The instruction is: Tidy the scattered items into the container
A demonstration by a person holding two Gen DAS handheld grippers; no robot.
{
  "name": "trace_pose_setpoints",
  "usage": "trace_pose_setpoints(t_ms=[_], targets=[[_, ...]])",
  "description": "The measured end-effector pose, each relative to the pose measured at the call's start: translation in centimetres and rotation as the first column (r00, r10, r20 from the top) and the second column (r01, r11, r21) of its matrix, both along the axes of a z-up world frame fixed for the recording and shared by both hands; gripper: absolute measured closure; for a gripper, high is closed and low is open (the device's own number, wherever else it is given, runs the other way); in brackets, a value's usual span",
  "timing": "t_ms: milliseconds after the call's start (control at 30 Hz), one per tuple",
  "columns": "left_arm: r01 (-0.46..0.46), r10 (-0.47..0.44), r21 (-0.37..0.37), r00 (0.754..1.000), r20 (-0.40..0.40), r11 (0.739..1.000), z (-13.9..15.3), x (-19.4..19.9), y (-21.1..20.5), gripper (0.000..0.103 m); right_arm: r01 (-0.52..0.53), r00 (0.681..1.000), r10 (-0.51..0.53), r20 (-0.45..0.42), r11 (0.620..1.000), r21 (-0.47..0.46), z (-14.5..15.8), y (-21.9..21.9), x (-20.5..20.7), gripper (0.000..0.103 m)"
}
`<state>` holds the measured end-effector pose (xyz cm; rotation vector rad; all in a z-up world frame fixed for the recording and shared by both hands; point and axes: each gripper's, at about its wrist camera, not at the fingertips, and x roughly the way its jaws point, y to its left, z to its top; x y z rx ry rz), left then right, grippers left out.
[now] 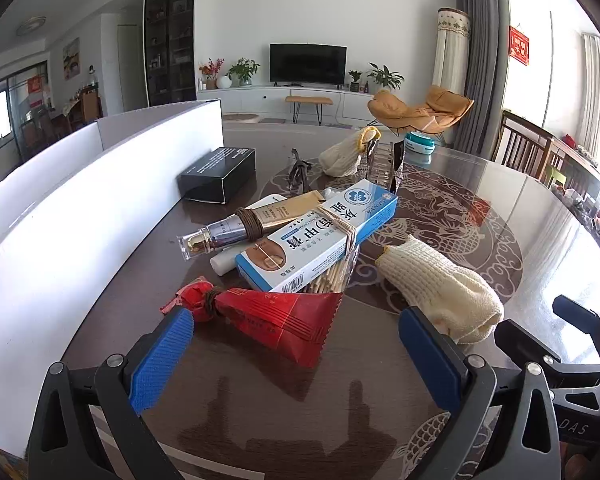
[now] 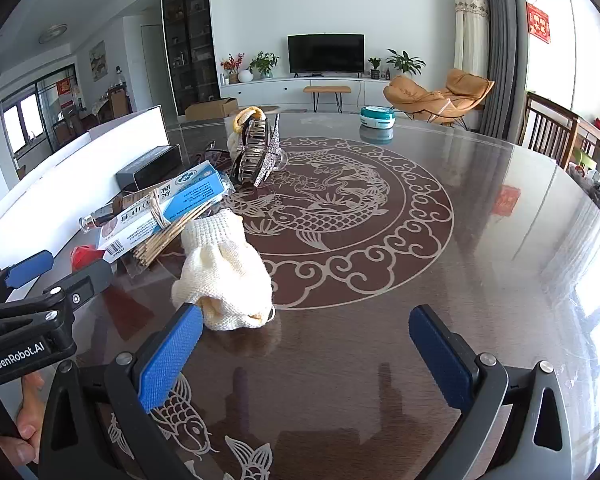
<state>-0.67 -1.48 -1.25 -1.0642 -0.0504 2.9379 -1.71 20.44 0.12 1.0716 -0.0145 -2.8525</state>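
Note:
My left gripper is open low over the table, with a red snack packet lying between its blue pads, untouched. Behind the packet is a pile: a blue-and-white box, a gold-capped cosmetic bottle, a white tube and a bundle of sticks. A cream knitted glove lies just ahead of the left fingertip of my right gripper, which is open and empty. The white container stands along the left.
A black box sits by the container wall. Further back lie a second cream glove, a rhinestone hair clip and a dark clip. A teal round case is near the far edge. A hand holds the left gripper.

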Motion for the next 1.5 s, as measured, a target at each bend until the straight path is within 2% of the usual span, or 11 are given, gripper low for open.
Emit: trace_pose_setpoints(t_ms=[233, 533, 733, 933, 1233, 1500], targets=[[-0.006, 0.006, -0.024, 1.0, 0.001, 1.0, 0.1, 0.3, 0.3, 0.0, -0.011, 1.0, 0.011, 0.007, 1.0, -0.008, 0.0, 0.0, -0.1, 0.0], [-0.038, 0.04, -0.047, 0.998, 0.048, 0.998, -0.2, 1.0, -1.5, 0.0, -0.038, 0.999, 0.038, 0.026, 0.999, -0.014, -0.2, -0.2, -0.5, 0.0], [-0.04, 0.043, -0.056, 0.998, 0.049, 0.998, -0.2, 1.3, -1.9, 0.0, -0.041, 0.999, 0.041, 0.035, 0.999, -0.006, -0.4, -0.3, -0.6, 0.0], [-0.036, 0.04, -0.097, 0.999, 0.035, 0.995, -0.1, 1.6, -1.3, 0.0, -0.043, 0.999, 0.043, 0.027, 0.999, -0.01, -0.4, -0.4, -0.5, 0.0], [-0.049, 0.052, -0.059, 0.998, 0.043, 0.997, 0.0, 1.4, -2.0, 0.0, -0.045, 0.999, 0.045, 0.024, 0.999, -0.015, -0.4, -0.4, -0.6, 0.0], [-0.048, 0.051, -0.072, 0.998, 0.037, 0.996, 0.0, 1.4, -1.9, 0.0, -0.045, 0.999, 0.046, 0.024, 0.999, -0.013, -0.4, -0.4, -0.6, 0.0]])
